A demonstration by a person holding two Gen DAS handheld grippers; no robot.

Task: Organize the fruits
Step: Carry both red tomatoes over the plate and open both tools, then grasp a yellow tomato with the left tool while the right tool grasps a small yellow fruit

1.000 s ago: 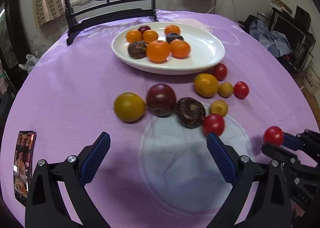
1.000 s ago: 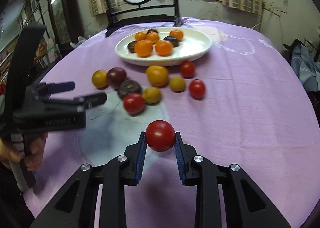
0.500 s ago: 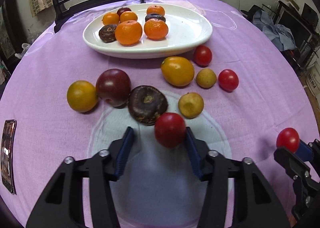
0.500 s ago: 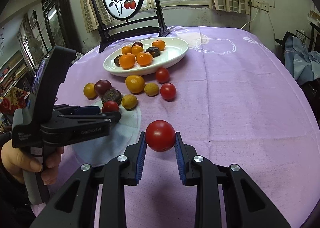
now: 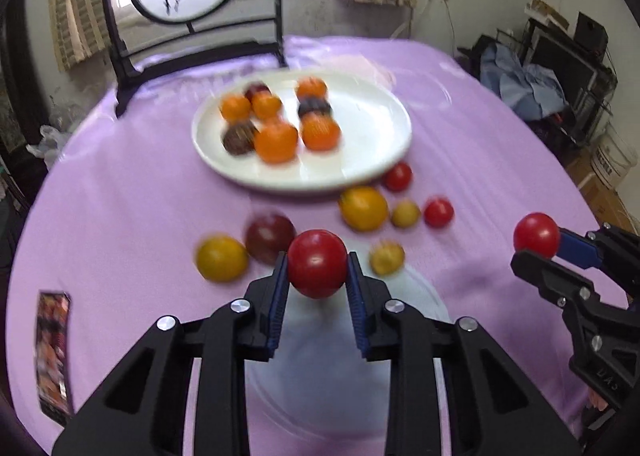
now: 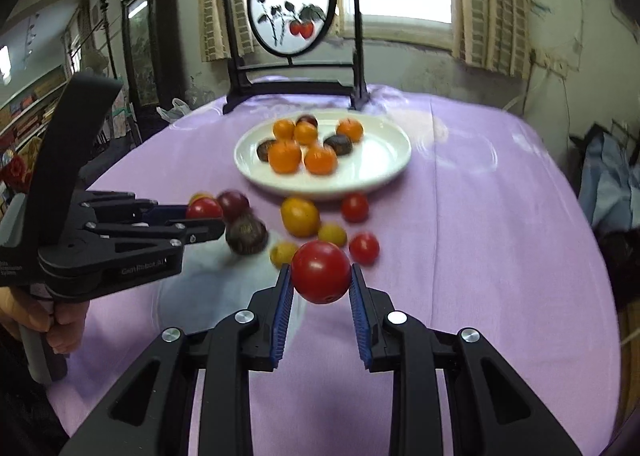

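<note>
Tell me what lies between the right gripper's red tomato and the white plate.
In the right wrist view, between the held red tomato and the white plate lie loose fruits on the purple cloth: a large yellow tomato, a small yellow one.

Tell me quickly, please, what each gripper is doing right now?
Left gripper: shut on a red tomato.
Right gripper: shut on another red tomato.

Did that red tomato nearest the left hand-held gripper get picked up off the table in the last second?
Yes. The red tomato, earlier lying on the cloth beside the dark fruit, now sits clamped in the left hand-held gripper, lifted clear of the purple tablecloth.
</note>
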